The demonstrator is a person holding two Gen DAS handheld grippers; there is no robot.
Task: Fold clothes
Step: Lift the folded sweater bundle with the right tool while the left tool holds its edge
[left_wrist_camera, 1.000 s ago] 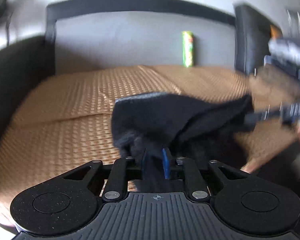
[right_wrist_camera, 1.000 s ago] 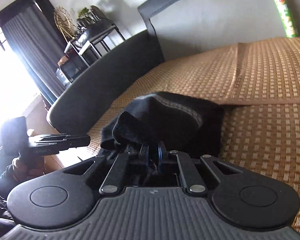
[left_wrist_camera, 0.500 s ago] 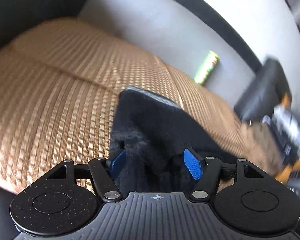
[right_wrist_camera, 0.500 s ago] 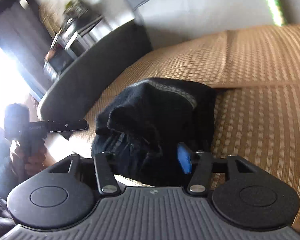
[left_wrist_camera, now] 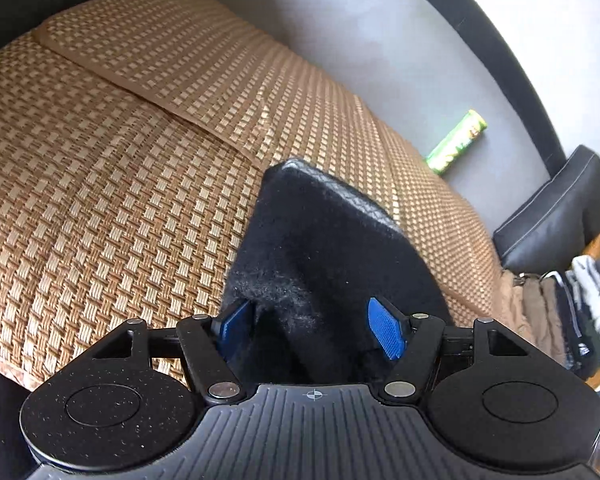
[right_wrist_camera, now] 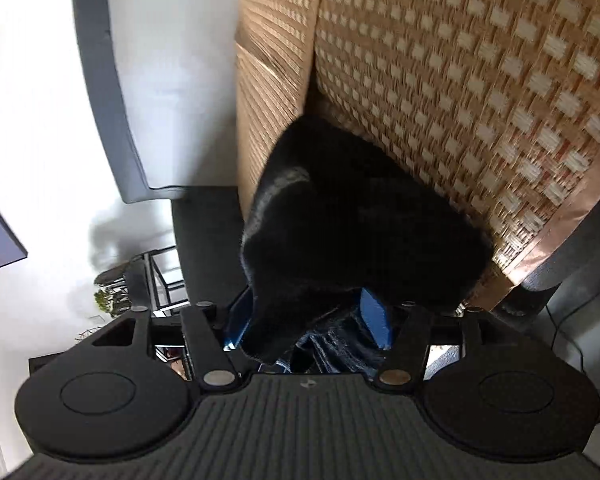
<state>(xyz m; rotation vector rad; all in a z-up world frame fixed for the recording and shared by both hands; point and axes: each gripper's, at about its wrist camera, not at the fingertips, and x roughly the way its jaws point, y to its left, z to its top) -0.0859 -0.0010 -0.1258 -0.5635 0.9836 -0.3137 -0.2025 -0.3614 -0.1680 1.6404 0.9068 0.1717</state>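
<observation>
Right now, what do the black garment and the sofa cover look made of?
Garment: fuzzy black knit, likely fleece or wool; matte, with a visible nap and a ribbed hem. Cover: woven tan mat, probably rattan or bamboo; checkered weave, slight sheen.

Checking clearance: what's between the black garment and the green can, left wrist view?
Only bare woven mat between the black garment and green can, per left wrist view.

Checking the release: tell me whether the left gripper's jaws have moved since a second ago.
Yes. The left gripper was shut on the black garment; now its blue pads stand wide apart, with the garment lying on the woven mat.
</observation>
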